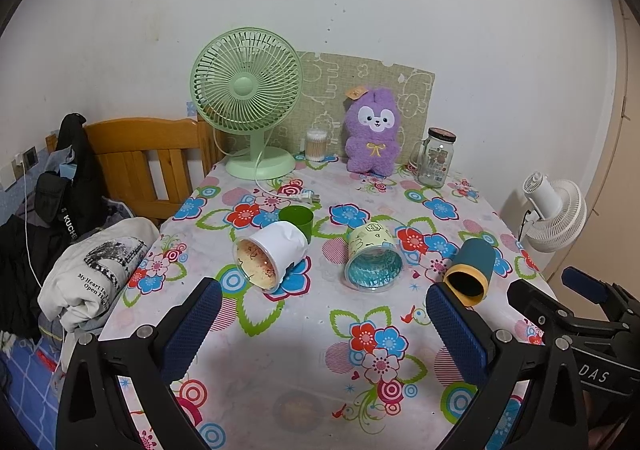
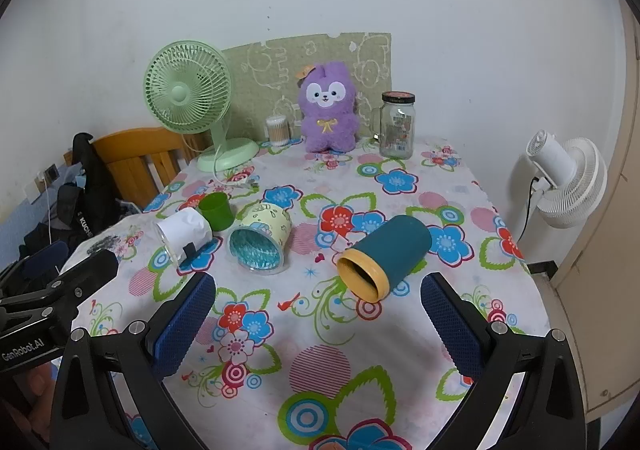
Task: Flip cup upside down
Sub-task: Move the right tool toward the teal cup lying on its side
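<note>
Three cups lie on their sides on the flowered tablecloth (image 1: pixel 304 330), mouths toward me: a white paper-wrapped clear cup (image 1: pixel 270 256) (image 2: pixel 184 235), a pale yellow-green printed cup (image 1: pixel 373 256) (image 2: pixel 262 236), and a teal cup with a yellow rim (image 1: pixel 472 266) (image 2: pixel 386 256). A small green cup (image 1: pixel 297 221) (image 2: pixel 216 210) stands upright behind the white one. My left gripper (image 1: pixel 320 326) is open and empty, above the table in front of the cups. My right gripper (image 2: pixel 318 318) is open and empty, just in front of the teal cup.
At the back stand a green desk fan (image 1: pixel 248 106), a cotton-swab jar (image 1: pixel 316 144), a purple plush toy (image 1: pixel 374 130) and a glass jar (image 1: pixel 436 158). A wooden bed frame (image 1: pixel 140 154) with clothes (image 1: pixel 96 274) is left. A white fan (image 2: pixel 568 178) stands right.
</note>
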`<state>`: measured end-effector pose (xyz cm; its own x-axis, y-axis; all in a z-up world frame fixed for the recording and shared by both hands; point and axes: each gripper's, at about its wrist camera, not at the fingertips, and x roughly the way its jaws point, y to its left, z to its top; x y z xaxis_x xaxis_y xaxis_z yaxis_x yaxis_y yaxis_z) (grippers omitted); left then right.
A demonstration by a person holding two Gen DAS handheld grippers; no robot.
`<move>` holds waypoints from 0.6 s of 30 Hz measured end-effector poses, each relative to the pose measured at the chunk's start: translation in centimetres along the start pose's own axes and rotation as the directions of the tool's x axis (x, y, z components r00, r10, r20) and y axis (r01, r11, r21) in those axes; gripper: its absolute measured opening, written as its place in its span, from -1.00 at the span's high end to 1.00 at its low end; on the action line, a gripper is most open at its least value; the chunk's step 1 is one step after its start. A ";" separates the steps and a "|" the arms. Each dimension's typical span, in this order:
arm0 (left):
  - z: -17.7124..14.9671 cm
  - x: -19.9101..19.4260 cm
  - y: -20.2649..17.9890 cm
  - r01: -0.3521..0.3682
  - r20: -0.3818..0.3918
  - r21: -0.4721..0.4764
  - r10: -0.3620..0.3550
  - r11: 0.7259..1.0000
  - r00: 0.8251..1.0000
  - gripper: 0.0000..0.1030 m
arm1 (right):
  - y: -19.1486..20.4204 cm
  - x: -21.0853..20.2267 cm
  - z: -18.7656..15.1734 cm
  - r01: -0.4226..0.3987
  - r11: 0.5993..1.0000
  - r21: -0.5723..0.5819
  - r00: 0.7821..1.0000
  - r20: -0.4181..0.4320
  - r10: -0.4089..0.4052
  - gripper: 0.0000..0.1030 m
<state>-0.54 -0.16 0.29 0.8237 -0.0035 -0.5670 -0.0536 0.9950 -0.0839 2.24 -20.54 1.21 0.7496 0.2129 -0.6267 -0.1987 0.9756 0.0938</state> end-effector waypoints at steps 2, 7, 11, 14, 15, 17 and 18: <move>-0.1 -0.4 0.2 0.002 -0.002 -0.001 -0.002 1.000 1.000 -1.00 | 0.0 0.1 0.0 -0.002 1.000 0.003 1.000 -0.006 0.002 -1.00; 0.0 -0.6 0.0 0.003 -0.003 0.001 -0.003 1.000 1.000 -1.00 | -0.3 0.4 0.1 -0.003 1.000 0.010 1.000 -0.011 0.003 -1.00; 0.4 -0.7 0.1 0.002 -0.004 -0.002 -0.002 1.000 1.000 -1.00 | -0.3 0.5 0.0 -0.001 1.000 0.008 1.000 -0.004 0.001 -1.00; 0.3 -0.5 0.2 0.000 -0.005 -0.002 0.000 1.000 1.000 -1.00 | -0.4 0.5 0.0 -0.003 1.000 0.010 1.000 -0.004 0.003 -1.00; 0.2 -0.3 0.2 0.000 -0.007 -0.002 0.000 1.000 1.000 -1.00 | -0.4 0.5 0.0 -0.003 1.000 0.009 1.000 -0.006 0.003 -1.00; 0.2 -0.3 0.1 -0.001 -0.009 -0.002 0.001 1.000 1.000 -1.00 | -0.4 0.5 0.1 -0.005 1.000 0.009 1.000 -0.007 0.005 -1.00; 0.1 -0.2 0.1 -0.001 -0.010 -0.002 0.001 1.000 1.000 -1.00 | -0.4 0.5 0.1 -0.005 1.000 0.007 1.000 -0.008 0.005 -1.00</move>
<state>-0.63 -0.01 0.49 0.8177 -0.0040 -0.5756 -0.0554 0.9948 -0.0855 2.75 -20.77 0.90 0.7434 0.2169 -0.6327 -0.1978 0.9749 0.1018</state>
